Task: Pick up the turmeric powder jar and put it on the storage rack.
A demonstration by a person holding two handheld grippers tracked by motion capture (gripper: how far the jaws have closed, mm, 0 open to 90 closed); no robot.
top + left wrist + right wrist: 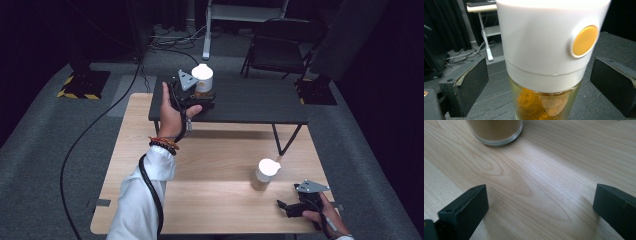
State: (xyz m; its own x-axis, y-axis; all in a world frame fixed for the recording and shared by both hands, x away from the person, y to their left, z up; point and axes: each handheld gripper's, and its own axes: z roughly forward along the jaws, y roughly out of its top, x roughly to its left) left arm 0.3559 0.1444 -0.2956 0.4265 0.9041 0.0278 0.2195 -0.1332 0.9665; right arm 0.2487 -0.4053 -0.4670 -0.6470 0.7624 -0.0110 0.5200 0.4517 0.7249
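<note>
While it stands on the dark grey table [250, 102], the white-capped glass jar of amber contents [549, 62] looks rigid, slick, breakable; left gripper [537, 85] jaws spread either side, untouching. Grip the cap's lower band.

Jar [541, 105] at left gripper [536, 82]: clear glossy glass body, smooth white plastic lid [544, 37], satin sheen, glossy amber button [584, 40]. Dark table [499, 100] under it: matt, slate-like rough texture. Jaw pads matt black, grainy. Light table [529, 182]: pale wood grain, smooth, low sheen. Second jar [496, 132]: clear glass, thick shiny base. Sleeve [142, 195]: white cloth
</note>
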